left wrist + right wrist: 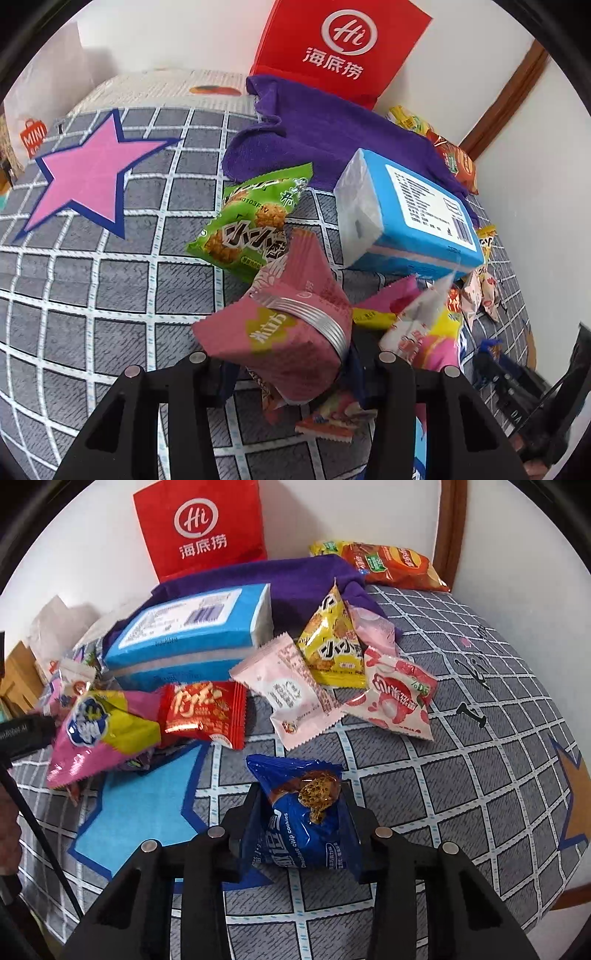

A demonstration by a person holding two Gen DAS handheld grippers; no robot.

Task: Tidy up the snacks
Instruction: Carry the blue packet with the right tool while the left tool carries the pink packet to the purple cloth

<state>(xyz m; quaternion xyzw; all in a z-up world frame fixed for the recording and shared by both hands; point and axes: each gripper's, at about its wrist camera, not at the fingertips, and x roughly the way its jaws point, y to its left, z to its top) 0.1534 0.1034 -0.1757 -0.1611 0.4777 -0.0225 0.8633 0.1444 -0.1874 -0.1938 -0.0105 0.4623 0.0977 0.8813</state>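
Pink snack packet (284,339): clamped between the fingers of the left gripper (291,369); a yellow label patch faces the camera and a ribbed silver band crosses its top; it is lifted above the grey checked bedcover (110,288).
Left gripper: clenched on the pink packet, black fingers pressing from both sides.
Blue cookie packet (306,819): reads "chocolate chip cookies", shows a cookie picture, and sits pinched between the fingers of the right gripper (303,834), above the bedcover near the light blue star patch (144,812).
Right gripper: grasping the blue packet, fingers closed against its sides.
Green snack packet (255,218): just beyond the pink packet in the left wrist view, tilted, near the tissue pack.
Blue tissue pack (406,218): lies label up against the purple towel (325,129).
Loose snacks, right wrist view: red packet (203,712), pale pink packet (295,694), yellow packet (332,638) and peach-print packet (395,698) clustered in front of the tissue pack; a pink-and-yellow bag (99,734) at the left.
Orange chip bag (391,565): at the far edge, beside the towel.
Red paper bag (201,528): upright against the white wall, behind the towel.
Pink star patch (88,173): on the bedcover, well apart from the pile.
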